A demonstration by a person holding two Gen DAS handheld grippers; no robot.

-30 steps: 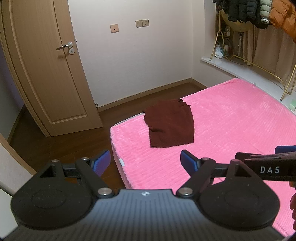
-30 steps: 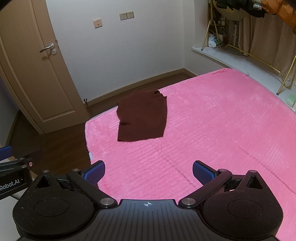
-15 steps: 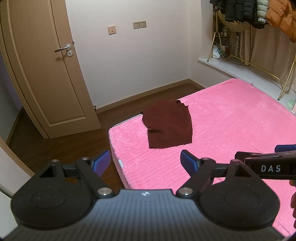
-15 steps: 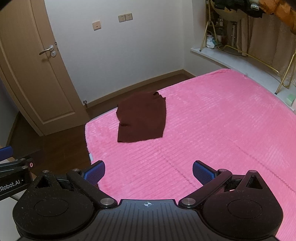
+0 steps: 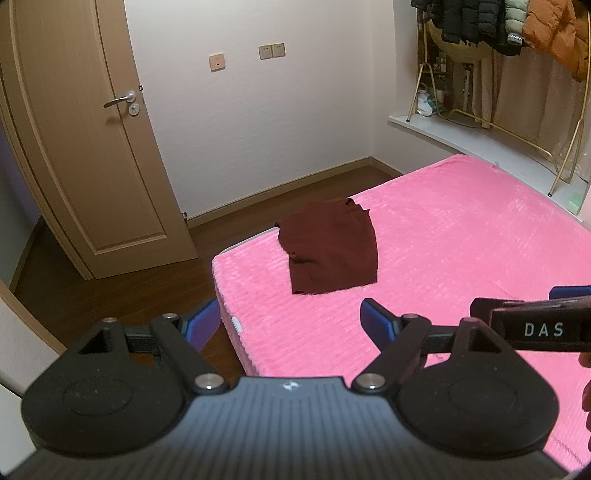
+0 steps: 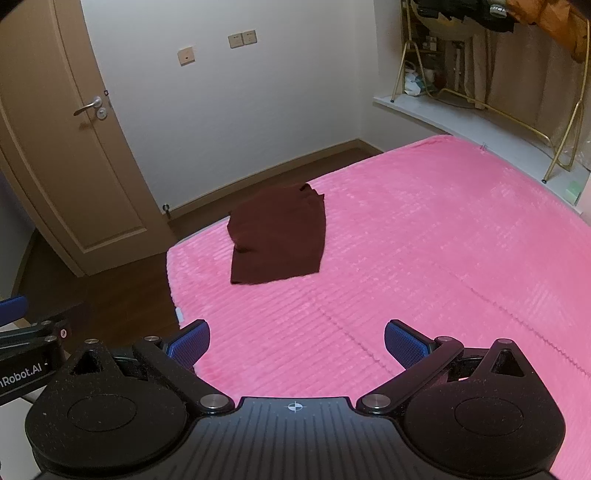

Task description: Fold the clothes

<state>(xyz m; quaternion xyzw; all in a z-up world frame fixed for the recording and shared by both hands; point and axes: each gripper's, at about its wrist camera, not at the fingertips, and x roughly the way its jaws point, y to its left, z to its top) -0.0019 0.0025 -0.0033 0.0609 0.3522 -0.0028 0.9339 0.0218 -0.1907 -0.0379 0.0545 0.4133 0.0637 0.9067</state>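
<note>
A dark maroon garment lies folded into a rough rectangle near the corner of the pink bed. My left gripper is open with nothing between its blue pads, held well short of the garment above the bed's near edge. My right gripper is also open and empty, over the pink cover and nearer to me than the garment. Part of the right gripper shows at the right edge of the left wrist view. Part of the left gripper shows at the left edge of the right wrist view.
A wooden door stands at the left, with dark wood floor between it and the bed. At the back right a gold clothes rack holds hanging jackets over a white ledge.
Both views have shifted only slightly; the garment sits a little lower and more to the left in the left wrist view. Both grippers stay open.
</note>
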